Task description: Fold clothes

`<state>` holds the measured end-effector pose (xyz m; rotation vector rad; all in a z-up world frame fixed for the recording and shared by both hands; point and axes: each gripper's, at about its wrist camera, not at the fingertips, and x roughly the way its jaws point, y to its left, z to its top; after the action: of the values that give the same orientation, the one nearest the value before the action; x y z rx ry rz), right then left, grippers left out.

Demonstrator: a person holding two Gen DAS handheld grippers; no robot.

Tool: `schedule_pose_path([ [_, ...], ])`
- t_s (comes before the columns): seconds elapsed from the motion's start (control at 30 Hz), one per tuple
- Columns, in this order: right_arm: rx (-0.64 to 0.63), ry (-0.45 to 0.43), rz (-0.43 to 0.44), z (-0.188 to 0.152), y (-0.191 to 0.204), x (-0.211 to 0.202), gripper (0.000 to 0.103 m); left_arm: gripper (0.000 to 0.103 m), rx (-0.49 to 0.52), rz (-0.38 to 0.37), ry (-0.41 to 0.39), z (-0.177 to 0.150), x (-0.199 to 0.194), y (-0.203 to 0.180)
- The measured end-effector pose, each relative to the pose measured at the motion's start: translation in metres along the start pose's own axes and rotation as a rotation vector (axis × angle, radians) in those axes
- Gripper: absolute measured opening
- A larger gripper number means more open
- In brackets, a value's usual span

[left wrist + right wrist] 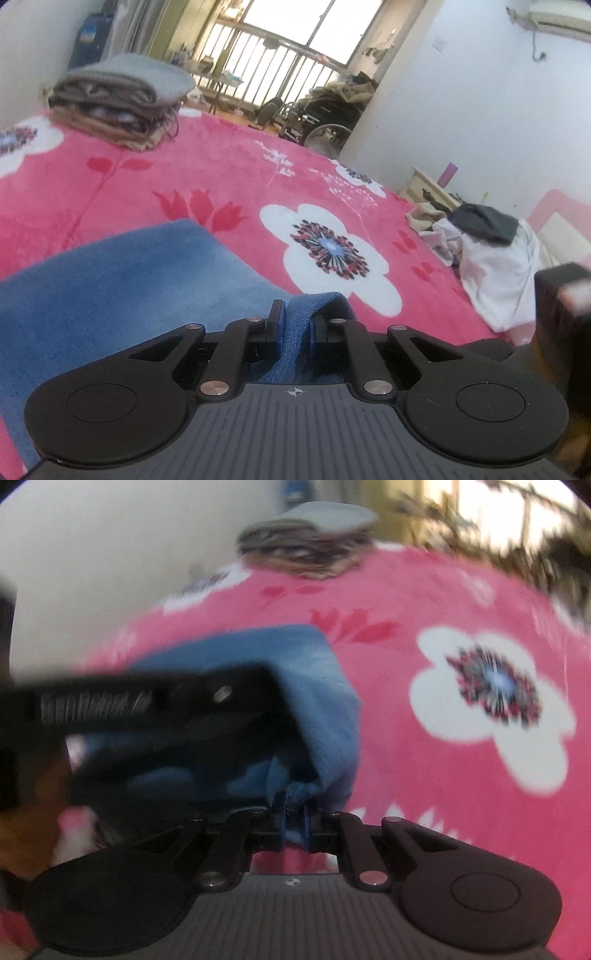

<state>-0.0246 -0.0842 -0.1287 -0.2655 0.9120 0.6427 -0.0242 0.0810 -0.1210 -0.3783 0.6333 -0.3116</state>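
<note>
You've got a blue garment (122,273), faded paler mid-panel, w/ woven blue hem. Bedspread (184,173) is hot pink w/ white flowers, red leaves. Folded stack (118,99): grey, brown, tan. Far pile (495,254): white w/ black piece atop.

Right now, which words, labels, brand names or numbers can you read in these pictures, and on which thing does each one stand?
None can be read.
Blue container by the far wall: its pale label is too blurred to read.
Left claw: its body bears only a crosshair mark, no text.
</note>
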Motion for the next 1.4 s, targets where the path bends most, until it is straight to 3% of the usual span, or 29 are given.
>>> schedule_pose_path([
  [0.13, -0.163, 0.015, -0.093, -0.003, 0.025, 0.008, 0.014, 0.01, -0.024, 0.003, 0.002, 0.001, 0.0, 0.004],
  [0.3, -0.166, -0.031, -0.108, -0.005, 0.025, -0.021, 0.019, 0.01, -0.098, -0.013, 0.008, 0.002, -0.001, 0.019],
  [0.43, -0.3, -0.108, -0.102, -0.008, 0.041, -0.041, 0.017, 0.01, -0.119, -0.024, 0.006, 0.001, -0.002, 0.022],
  [0.57, -0.417, -0.066, -0.18, -0.006, 0.051, -0.016, 0.013, 0.01, -0.086, -0.036, -0.001, 0.001, -0.005, 0.014],
  [0.7, -0.394, -0.026, -0.197, 0.001, 0.045, 0.015, 0.004, 0.01, -0.044, -0.038, 0.004, -0.003, -0.005, 0.008],
  [0.93, -0.442, -0.105, -0.243, -0.011, 0.048, 0.017, 0.002, 0.01, -0.081, -0.067, 0.015, -0.005, -0.001, 0.016],
  [1.2, -0.328, -0.153, -0.156, -0.008, 0.029, 0.007, 0.001, 0.01, -0.085, -0.091, 0.058, -0.015, 0.007, 0.021],
  [1.27, -0.302, -0.163, -0.129, -0.008, 0.027, -0.003, 0.008, 0.011, -0.067, -0.089, 0.053, -0.016, 0.006, 0.021],
  [1.33, -0.284, -0.172, -0.1, -0.01, 0.024, -0.021, 0.034, 0.011, -0.044, -0.082, 0.052, -0.017, 0.006, 0.018],
  [1.4, -0.288, -0.181, -0.089, -0.012, 0.025, -0.043, 0.036, 0.011, -0.005, -0.068, 0.054, -0.018, 0.006, 0.014],
])
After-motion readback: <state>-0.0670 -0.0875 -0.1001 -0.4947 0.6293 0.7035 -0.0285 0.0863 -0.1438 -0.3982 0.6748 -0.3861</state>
